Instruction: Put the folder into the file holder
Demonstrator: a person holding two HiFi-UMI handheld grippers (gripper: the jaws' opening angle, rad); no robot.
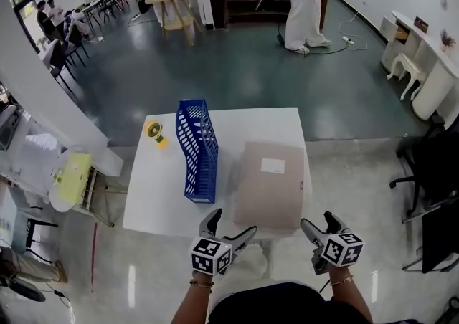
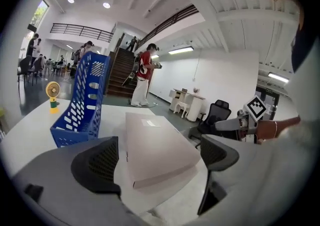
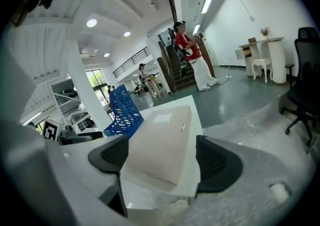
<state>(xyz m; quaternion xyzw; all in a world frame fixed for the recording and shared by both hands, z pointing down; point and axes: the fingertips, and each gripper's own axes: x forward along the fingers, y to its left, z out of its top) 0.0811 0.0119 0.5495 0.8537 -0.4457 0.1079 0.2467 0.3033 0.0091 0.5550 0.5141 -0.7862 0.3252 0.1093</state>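
Observation:
A flat beige folder [image 1: 269, 183] with a white label lies on the right half of the white table [image 1: 154, 193]. A blue mesh file holder [image 1: 197, 150] stands upright to its left, apart from it. My left gripper [image 1: 231, 224] hovers open at the table's near edge, by the folder's near left corner. My right gripper [image 1: 318, 221] is open just off the near right corner. In the left gripper view the folder [image 2: 155, 145] lies ahead between the wide jaws, the holder [image 2: 82, 102] to the left. In the right gripper view the folder [image 3: 162, 145] is ahead, untouched, with the holder [image 3: 122, 110] behind.
A small yellow fan [image 1: 155, 132] stands at the table's far left. A black office chair [image 1: 430, 172] is on the right, and a cart [image 1: 72, 179] with a yellow-green item is on the left. A person in red and white [image 1: 305, 7] stands far off by the stairs.

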